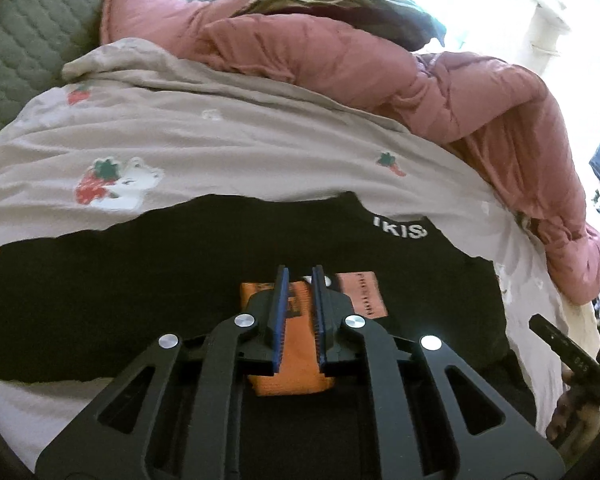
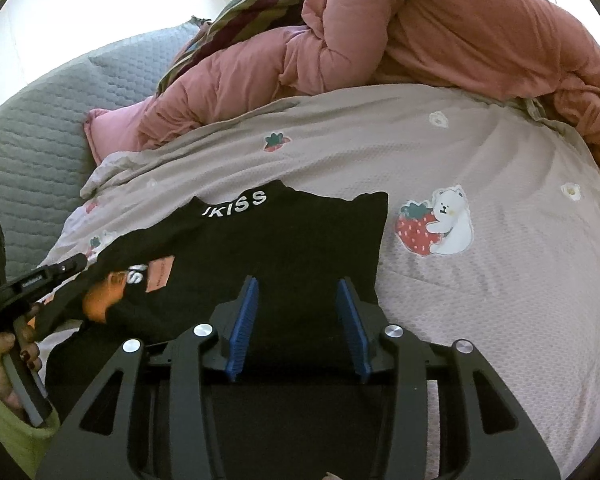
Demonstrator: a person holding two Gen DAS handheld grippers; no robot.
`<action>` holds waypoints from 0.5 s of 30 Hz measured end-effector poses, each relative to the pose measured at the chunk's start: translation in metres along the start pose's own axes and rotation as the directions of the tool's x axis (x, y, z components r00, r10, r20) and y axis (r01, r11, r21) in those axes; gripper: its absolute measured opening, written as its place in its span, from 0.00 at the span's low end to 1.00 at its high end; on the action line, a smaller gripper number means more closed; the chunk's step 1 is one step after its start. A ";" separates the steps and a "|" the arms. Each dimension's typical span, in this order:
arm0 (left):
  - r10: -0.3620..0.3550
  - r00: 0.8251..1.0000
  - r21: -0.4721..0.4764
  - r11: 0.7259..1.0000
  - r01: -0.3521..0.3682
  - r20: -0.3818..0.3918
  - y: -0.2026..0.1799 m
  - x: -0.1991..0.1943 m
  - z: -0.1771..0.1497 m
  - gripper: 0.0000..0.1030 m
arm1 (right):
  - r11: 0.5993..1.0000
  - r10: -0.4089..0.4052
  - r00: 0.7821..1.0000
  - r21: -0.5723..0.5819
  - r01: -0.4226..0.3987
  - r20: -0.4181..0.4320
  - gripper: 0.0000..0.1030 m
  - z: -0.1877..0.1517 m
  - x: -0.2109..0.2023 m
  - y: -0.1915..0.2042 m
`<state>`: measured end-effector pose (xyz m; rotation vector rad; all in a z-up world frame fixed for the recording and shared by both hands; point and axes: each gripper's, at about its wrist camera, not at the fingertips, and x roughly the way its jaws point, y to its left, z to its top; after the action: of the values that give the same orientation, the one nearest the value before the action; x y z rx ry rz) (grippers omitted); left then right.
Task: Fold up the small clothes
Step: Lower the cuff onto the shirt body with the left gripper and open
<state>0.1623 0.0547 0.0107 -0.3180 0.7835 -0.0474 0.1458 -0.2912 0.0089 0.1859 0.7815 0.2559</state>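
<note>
Left wrist view: the black shirt [image 1: 140, 280] was lying flat on the strawberry-print blanket [image 1: 220, 140], near the front edge of the bed. The pink duvet [image 1: 340, 52] was bunched up at the far side, out of the way. The left tongs [image 1: 300, 270] were pinched down to a narrow slit right over an orange patch [image 1: 288, 376] on the shirt, with a pink label [image 1: 362, 296] just to the right of them. Honestly couldn't tell from this angle if any cloth was actually caught in the slit. With the jaws that tight, it looked like a grab on a thin layer to drag a flap over.

Right wrist view: the right tongs [image 2: 298, 281] were about halfway open, sitting above the near right part of the shirt with nothing squeezed between them. Probably they were there to pin that side or pick up the next edge. Over on the left, a hand [image 2: 4, 360] was holding the left tongs [image 2: 80, 261] low at the shirt's left edge. The cloth there looked turned over toward the middle, with upside-down letters and the label showing. So the guess is a left-side fold was underway, while the collar lettering sat at the far end and the right edge was straight and flat.
</note>
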 end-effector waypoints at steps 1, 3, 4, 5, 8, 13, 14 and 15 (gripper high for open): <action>0.009 1.000 -0.004 1.000 -0.009 0.005 0.002 -0.002 0.001 0.05 | 1.000 -0.001 1.000 -0.005 0.001 0.000 0.39 0.000 0.000 0.001; 0.027 0.999 -0.004 1.000 -0.027 0.017 0.006 -0.007 0.002 0.05 | 1.000 0.000 1.000 -0.020 0.000 -0.003 0.40 -0.001 0.002 0.004; 0.035 0.999 0.003 0.999 -0.036 0.020 0.005 -0.009 0.002 0.05 | 1.000 -0.001 1.000 -0.027 0.001 -0.004 0.40 -0.001 0.002 0.006; 0.037 0.999 0.015 0.999 -0.037 0.018 0.004 -0.010 0.002 0.05 | 0.999 0.002 1.000 -0.041 -0.003 -0.010 0.40 -0.002 0.004 0.009; 0.040 0.999 0.042 0.998 -0.040 -0.004 -0.003 -0.005 -0.002 0.05 | 0.997 0.008 0.999 -0.075 -0.010 -0.031 0.40 -0.003 0.011 0.017; 0.042 0.996 0.115 0.993 -0.033 -0.076 -0.023 0.017 -0.021 0.05 | 0.990 0.012 0.996 -0.142 -0.024 -0.084 0.40 -0.007 0.025 0.031; 0.040 0.994 0.123 0.992 -0.028 -0.101 -0.026 0.022 -0.025 0.05 | 0.988 0.001 0.995 -0.153 -0.016 -0.099 0.40 -0.008 0.029 0.032; 0.048 0.991 0.122 0.992 -0.032 -0.125 -0.026 0.027 -0.029 0.05 | 0.987 -0.010 0.994 -0.160 -0.008 -0.112 0.40 -0.010 0.032 0.033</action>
<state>0.1631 0.0176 -0.0196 -0.1863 0.9099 -0.0775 0.1548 -0.2495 -0.0108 0.0195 0.8689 0.3287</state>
